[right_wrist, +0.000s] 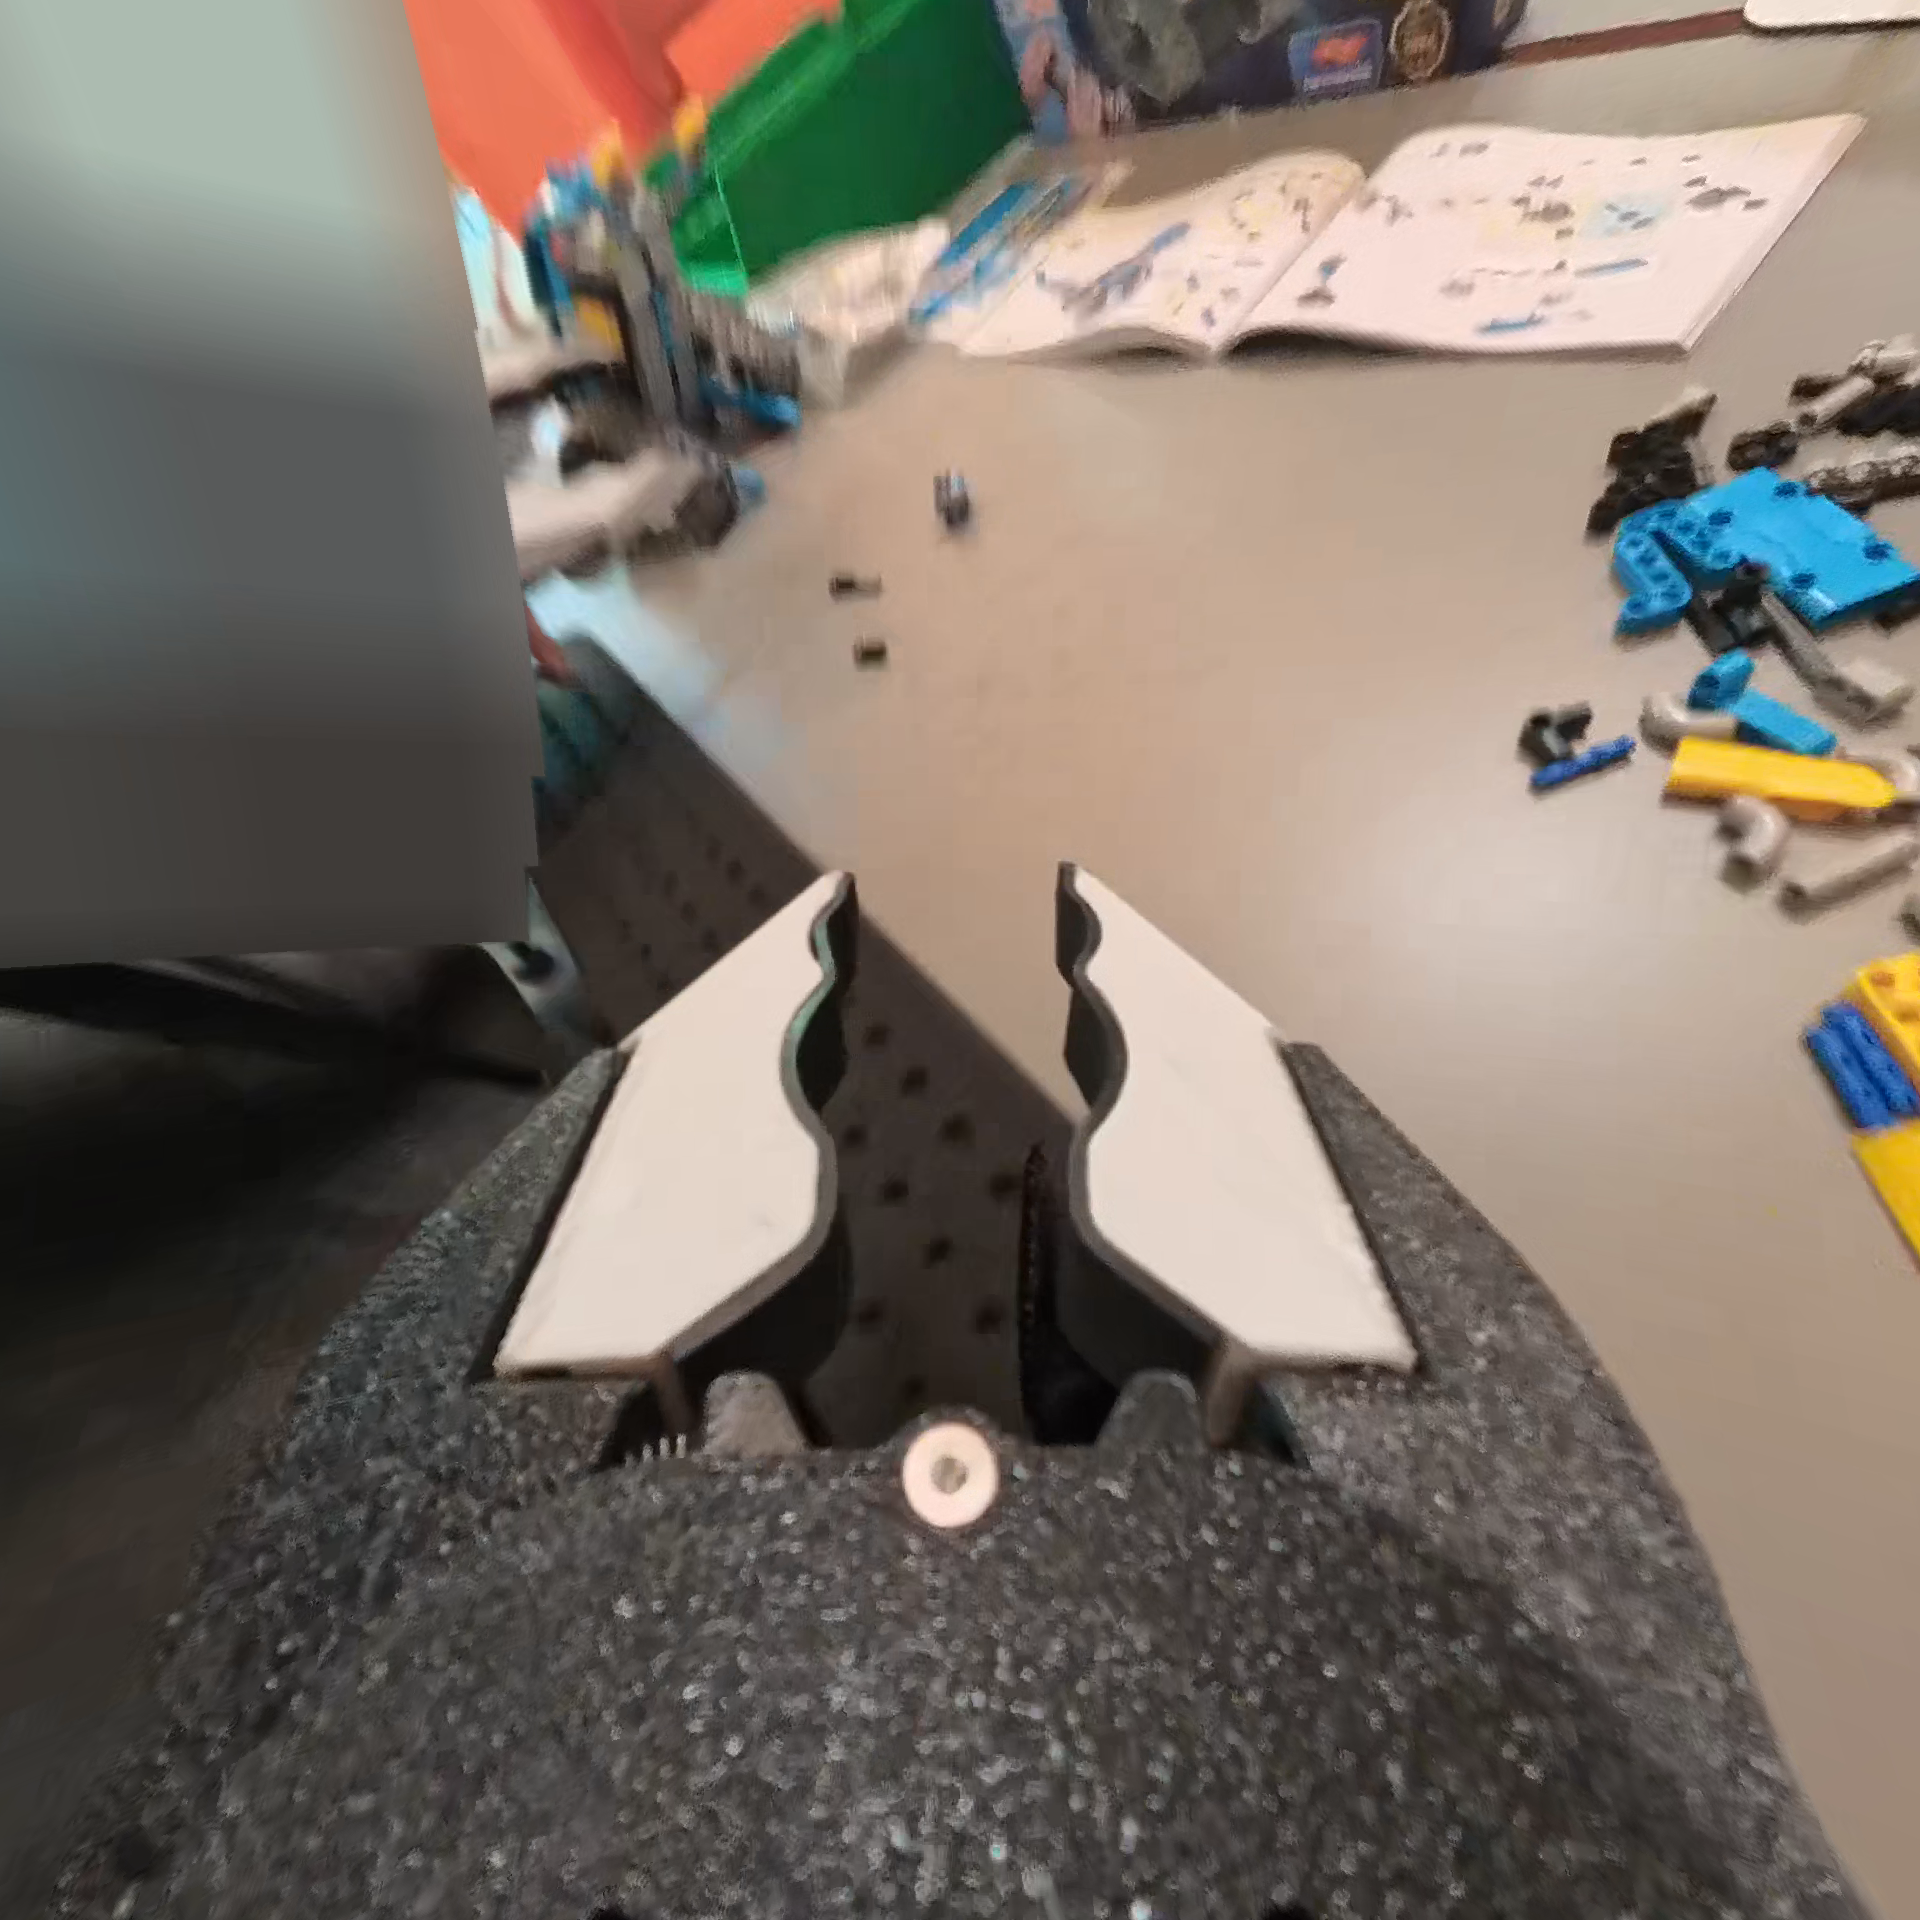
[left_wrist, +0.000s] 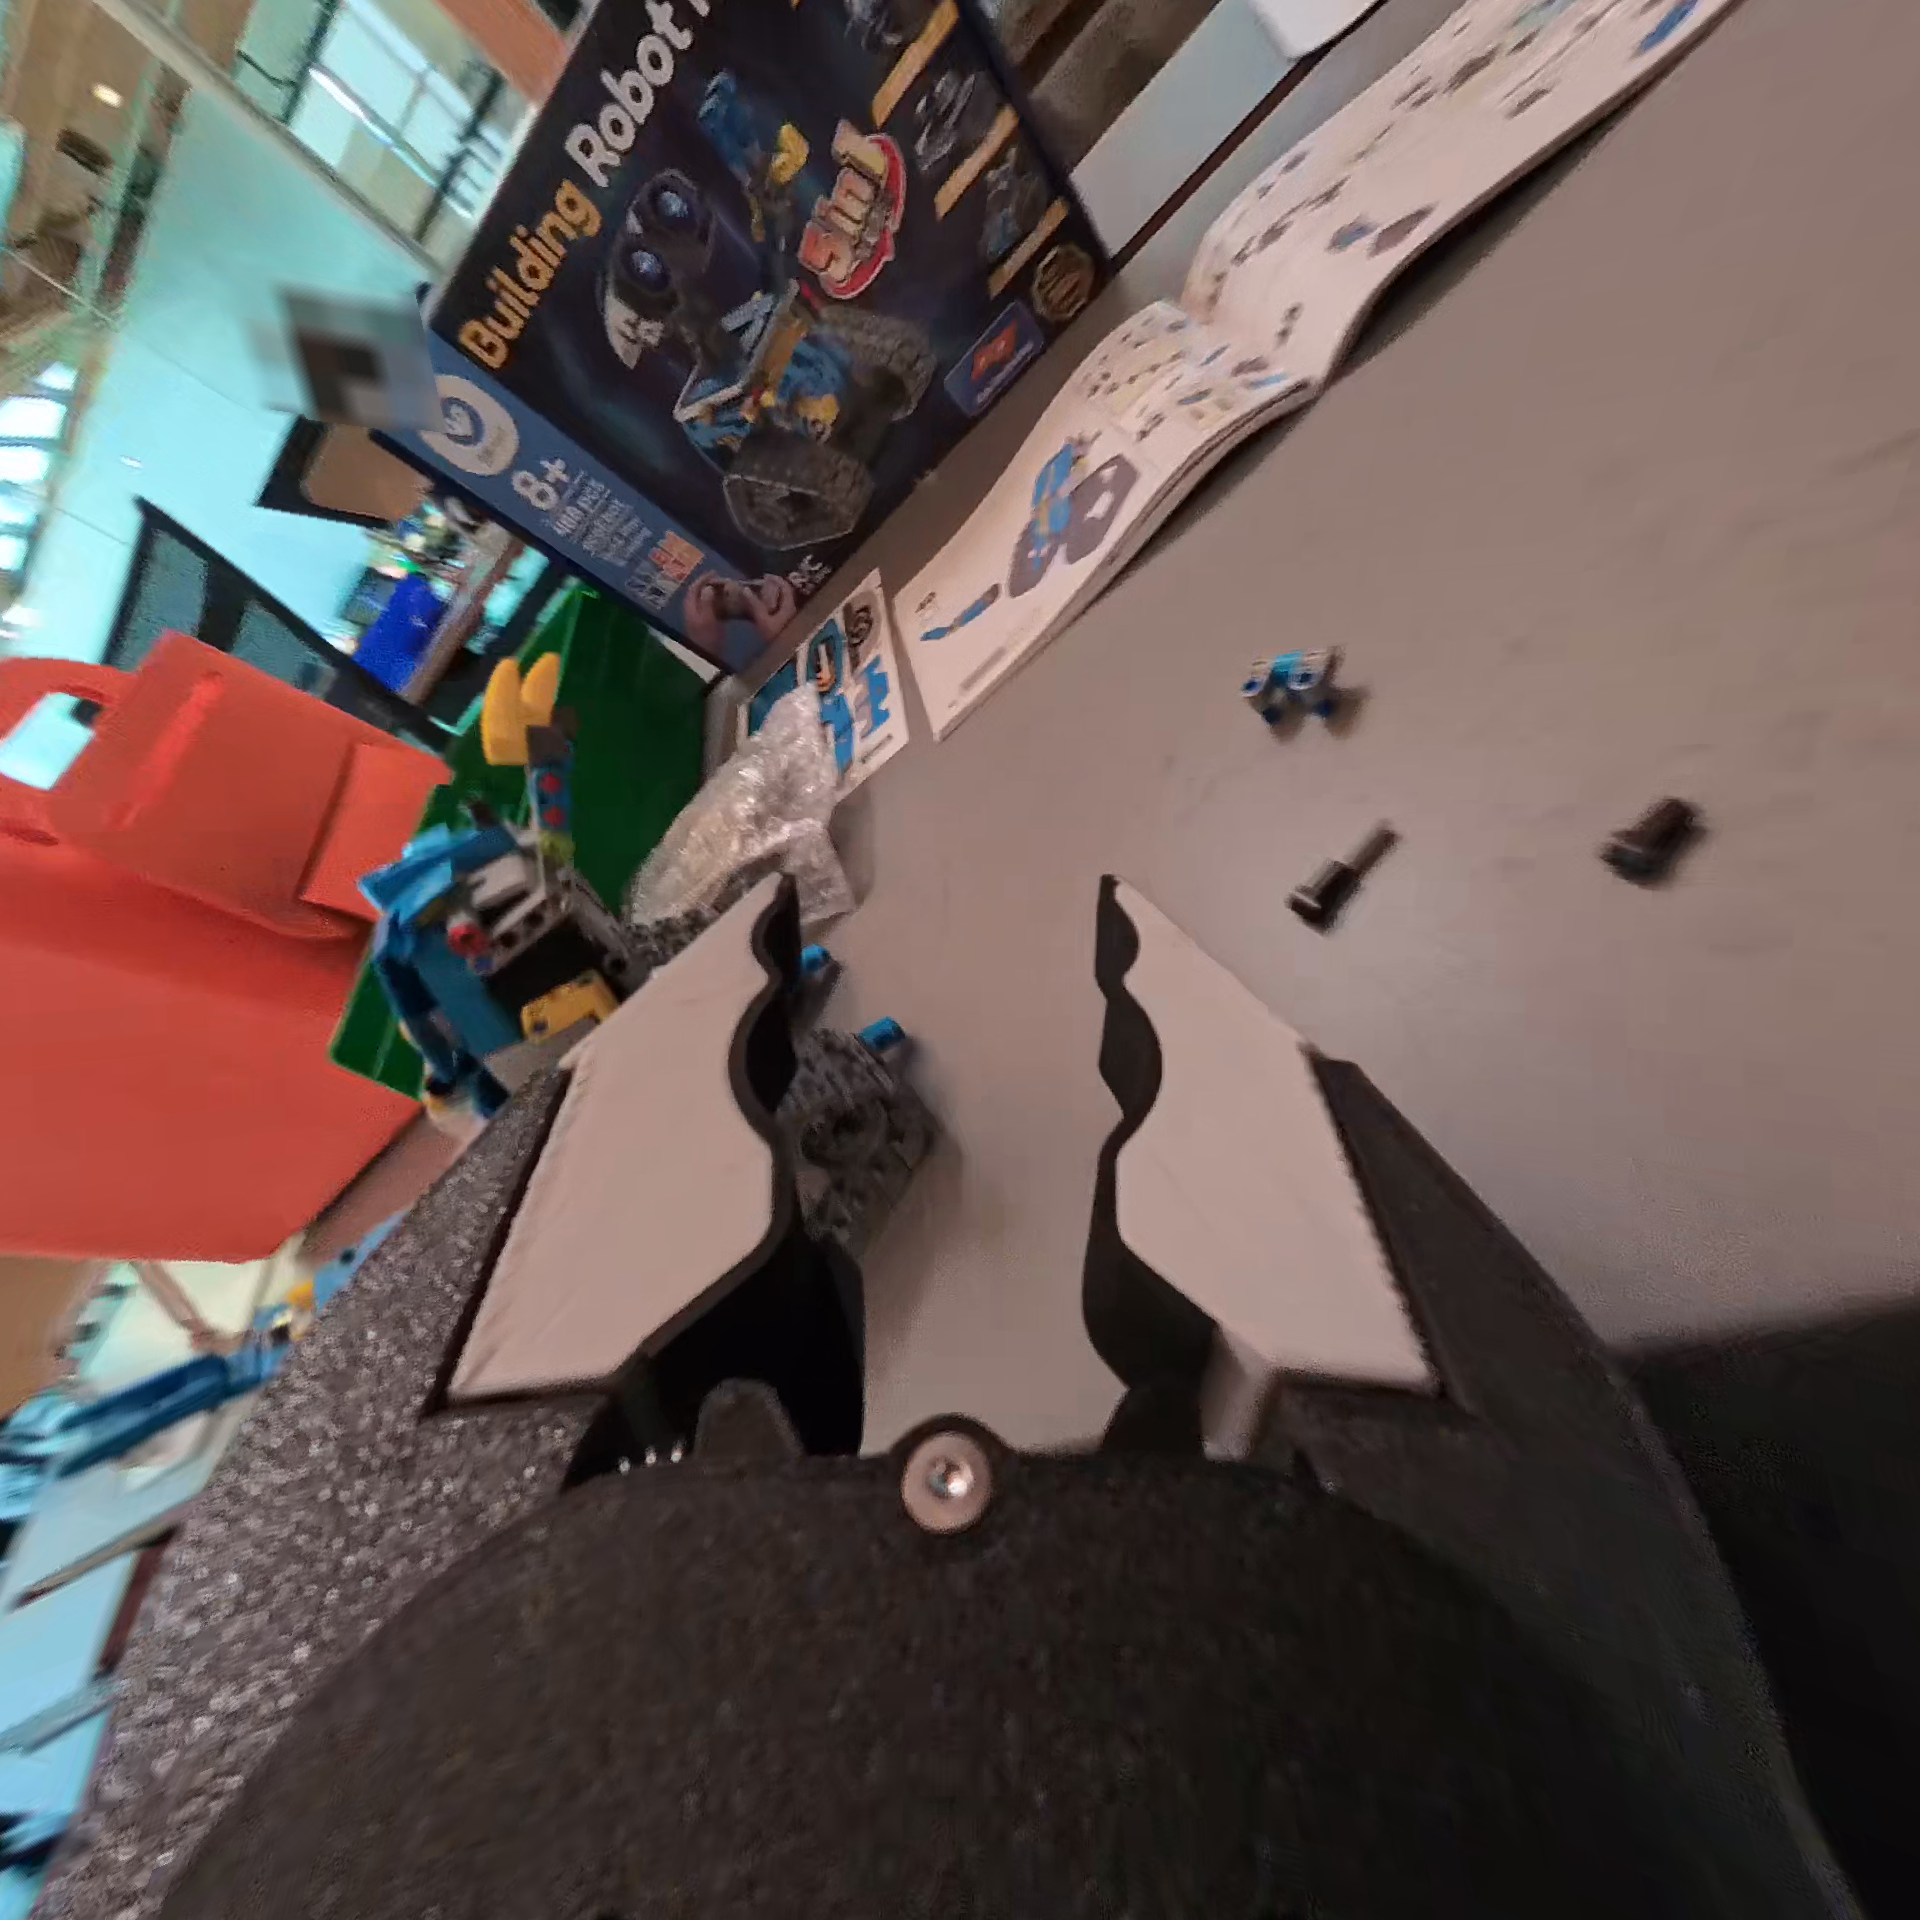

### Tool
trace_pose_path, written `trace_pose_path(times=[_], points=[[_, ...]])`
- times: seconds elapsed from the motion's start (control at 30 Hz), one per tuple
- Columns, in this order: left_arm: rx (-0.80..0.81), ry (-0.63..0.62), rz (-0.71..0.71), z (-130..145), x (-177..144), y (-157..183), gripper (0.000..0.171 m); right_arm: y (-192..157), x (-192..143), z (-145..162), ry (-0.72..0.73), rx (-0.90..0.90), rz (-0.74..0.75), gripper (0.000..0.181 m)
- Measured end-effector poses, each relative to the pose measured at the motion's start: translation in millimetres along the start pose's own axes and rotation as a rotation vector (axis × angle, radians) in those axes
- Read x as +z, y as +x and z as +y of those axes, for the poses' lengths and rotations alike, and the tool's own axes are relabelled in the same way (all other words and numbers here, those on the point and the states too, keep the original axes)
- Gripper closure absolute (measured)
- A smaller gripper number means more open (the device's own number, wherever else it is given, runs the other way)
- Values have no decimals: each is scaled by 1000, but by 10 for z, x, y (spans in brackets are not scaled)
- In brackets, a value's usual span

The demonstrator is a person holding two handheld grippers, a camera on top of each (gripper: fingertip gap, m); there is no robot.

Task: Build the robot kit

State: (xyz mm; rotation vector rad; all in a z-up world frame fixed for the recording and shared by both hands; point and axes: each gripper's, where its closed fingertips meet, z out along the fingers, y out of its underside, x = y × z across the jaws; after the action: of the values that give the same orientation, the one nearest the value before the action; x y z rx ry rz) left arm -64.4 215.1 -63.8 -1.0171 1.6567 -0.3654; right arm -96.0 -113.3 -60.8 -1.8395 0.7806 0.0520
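Left gripper (left_wrist: 945, 904) is spread, nothing pinched, so a grey gear piece (left_wrist: 857, 1127) is framed at 7 o'clock; right gripper (right_wrist: 956, 883) is likewise spread, with loose pins (right_wrist: 868, 649) left at 12.

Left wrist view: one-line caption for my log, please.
Open left gripper tilted over a grey table, beside a dark toothed wheel piece.

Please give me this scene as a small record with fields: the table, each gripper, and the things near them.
surface: grey table
left gripper: jaws open, empty, nearest a dark grey wheel
right gripper: jaws open, empty, above the table edge
loose parts: blue, yellow and grey pile; black pin
paper: open booklet
box: dark toy box
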Motion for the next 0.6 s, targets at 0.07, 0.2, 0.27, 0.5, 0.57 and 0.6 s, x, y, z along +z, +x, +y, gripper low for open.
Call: trace_pose_path(times=[0.07, 0.2, 0.27, 0.5, 0.57, 0.6], points=[[-96, -21, 137, 33, -345, 119, 114, -128, -173, 311, -126, -81, 78, 144], [-271, -65, 410, 201, -1049, 359, 123, -269, -533, 921, -308, -146, 249, 144], [-326, -103, 520, 360, -1370, 504, 136, -371, -624, 1127, -335, -143, 262, 149], [64, -266, 757, 1327, -1904, 1069, 171, -322, -515, 1771, -549, -244, 267, 170], [144, -301, 765, 1477, -1788, 1103, 171, -262, -452, 1839, -584, -276, 260, 177], [151, -309, 781, 1495, -1718, 1127, 171, -216, -421, 1832, -585, -294, 268, 181]])
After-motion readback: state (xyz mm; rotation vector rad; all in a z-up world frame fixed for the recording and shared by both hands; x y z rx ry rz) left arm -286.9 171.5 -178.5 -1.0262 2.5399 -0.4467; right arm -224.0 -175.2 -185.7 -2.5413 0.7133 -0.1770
